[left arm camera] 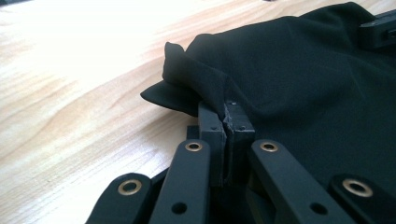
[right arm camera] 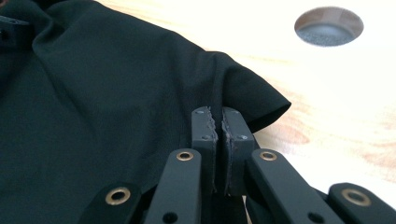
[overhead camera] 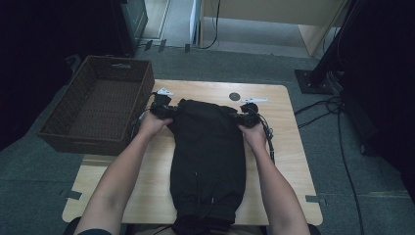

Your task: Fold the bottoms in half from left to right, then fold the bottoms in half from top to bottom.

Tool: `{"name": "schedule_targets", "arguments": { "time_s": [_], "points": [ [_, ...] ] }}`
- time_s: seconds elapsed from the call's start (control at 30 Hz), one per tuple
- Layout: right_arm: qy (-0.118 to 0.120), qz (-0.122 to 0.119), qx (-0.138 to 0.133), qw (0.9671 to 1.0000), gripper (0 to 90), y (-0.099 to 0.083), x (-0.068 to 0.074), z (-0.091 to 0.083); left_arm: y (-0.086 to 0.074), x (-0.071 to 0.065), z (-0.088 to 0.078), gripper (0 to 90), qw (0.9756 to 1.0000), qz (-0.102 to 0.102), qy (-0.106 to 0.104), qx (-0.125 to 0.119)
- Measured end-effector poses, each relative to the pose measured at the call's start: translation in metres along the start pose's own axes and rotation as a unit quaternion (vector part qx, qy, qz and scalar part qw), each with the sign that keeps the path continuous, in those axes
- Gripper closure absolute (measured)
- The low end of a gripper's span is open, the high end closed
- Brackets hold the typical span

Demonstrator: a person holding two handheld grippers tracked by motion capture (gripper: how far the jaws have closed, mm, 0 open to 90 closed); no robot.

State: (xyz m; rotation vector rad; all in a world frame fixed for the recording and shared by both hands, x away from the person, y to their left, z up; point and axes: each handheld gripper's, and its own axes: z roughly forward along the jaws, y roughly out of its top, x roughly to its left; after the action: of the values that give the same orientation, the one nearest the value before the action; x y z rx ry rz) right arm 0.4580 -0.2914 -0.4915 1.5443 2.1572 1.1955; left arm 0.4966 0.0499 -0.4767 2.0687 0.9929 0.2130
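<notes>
High view first: a person leans over a light wooden table [overhead camera: 288, 147], both forearms reaching forward. A black garment [overhead camera: 208, 156] lies lengthwise down the middle of the tabletop, its near end hanging at the person's edge and its far end close to the far edge. The left gripper [overhead camera: 163, 108] sits at the garment's far left corner and the right gripper [overhead camera: 247, 117] at its far right corner, each wrapped in a hand. A small round hole [overhead camera: 235, 96] shows in the tabletop just beyond the garment, towards the right gripper. To the left of the table, touching or just beside its far left corner, stands a dark brown wicker basket [overhead camera: 63, 115] on grey carpet. Cables [overhead camera: 337, 122] run over the floor on the right.

Left gripper view: the two black jaws stand pressed together, and a fold of the black cloth [left arm camera: 196, 79] is pinched between the pads, bunched and lifted slightly off the wood. The rest of the cloth spreads away to the right, where part of the other gripper [left arm camera: 378, 30] shows at the far corner.

Right gripper view: the jaws are likewise drawn together on the garment's edge [right arm camera: 233, 88], the fabric running down into the narrow slit between the pads. The round hole [right arm camera: 329, 25] lies on the bare wood beyond.
</notes>
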Motion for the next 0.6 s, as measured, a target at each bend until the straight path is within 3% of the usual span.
{"name": "schedule_targets", "arguments": {
  "time_s": [0.27, 0.4, 0.5, 0.6],
  "points": [
    [-0.009, -0.015, -0.007, 0.9998, 85.9, 0.016, 0.005, -0.004, 0.011, 0.004, -0.007, 88.9, 0.9999, -0.004, 0.009, -0.014],
    [-0.007, -0.012, -0.025, 0.9996, 85.9, 0.034, 0.006, -0.009, 0.03, 0.005, -0.016, 88.9, 0.9988, 0.0, 0.026, -0.043],
    [-0.01, -0.029, -0.05, 0.9983, 85.9, 0.059, 0.013, -0.022, 0.049, 0.004, -0.033, 88.9, 0.995, 0.004, 0.043, -0.09],
    [-0.015, -0.051, -0.089, 0.9946, 85.9, 0.085, 0.022, -0.042, 0.066, -0.001, -0.054, 88.9, 0.9884, 0.022, 0.059, -0.138]
  ]
}}
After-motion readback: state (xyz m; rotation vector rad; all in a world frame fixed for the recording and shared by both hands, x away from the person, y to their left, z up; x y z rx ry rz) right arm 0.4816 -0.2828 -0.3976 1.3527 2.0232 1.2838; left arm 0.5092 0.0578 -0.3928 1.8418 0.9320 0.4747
